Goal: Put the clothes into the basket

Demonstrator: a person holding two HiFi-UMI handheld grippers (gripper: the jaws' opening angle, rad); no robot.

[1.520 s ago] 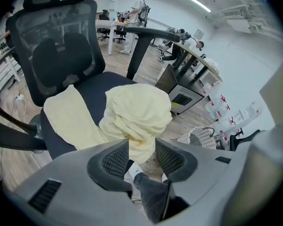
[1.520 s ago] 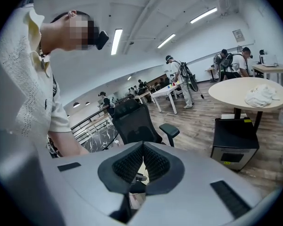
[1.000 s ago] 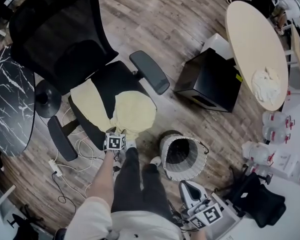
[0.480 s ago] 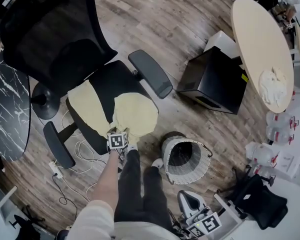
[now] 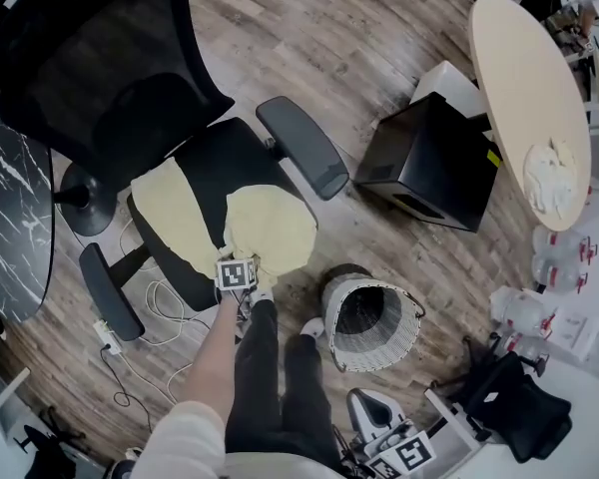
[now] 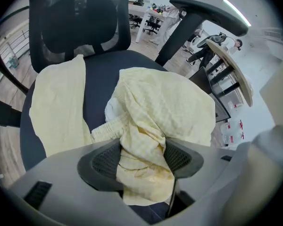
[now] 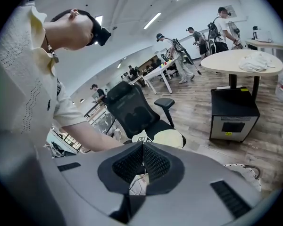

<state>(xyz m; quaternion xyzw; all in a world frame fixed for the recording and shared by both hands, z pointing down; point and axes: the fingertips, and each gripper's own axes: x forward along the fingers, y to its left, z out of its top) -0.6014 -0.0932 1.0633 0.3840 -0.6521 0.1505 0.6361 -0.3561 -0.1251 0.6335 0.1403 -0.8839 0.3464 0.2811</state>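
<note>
The left gripper [image 6: 142, 158] points steeply down over the chair seat, its 2 jaws spread wide and just opened further. A bunched fold of the pale yellow crumpled cloth [image 6: 167, 105] fills the gap between them, and the pads do not clamp it. In the head view the gripper's marker cube sits at the front edge of that cloth, at the seat's front rim. The cloth is heaped on the right half of the seat of the black mesh-backed office chair [image 5: 100, 78]. A 2nd pale yellow piece [image 6: 56, 107] lies flat on the left half, with bare black seat between the 2.

The right gripper [image 7: 142, 163] is low at the person's right side, clenched with its 2 pads pressed together and nothing between them.

The person's legs in dark trousers [image 5: 265, 377] stand just in front of the chair. The round white woven basket [image 5: 387, 335] stands upright on the wooden plank floor [image 5: 359, 28], just beside the feet and right of the chair, apart from both yellow pieces. White cables [image 5: 150, 317] trail on the floor under the chair's left side.

Further right are a black box-shaped cabinet [image 5: 429, 158] and a round beige table [image 5: 524, 78] bearing a crumpled white cloth [image 5: 554, 178].
</note>
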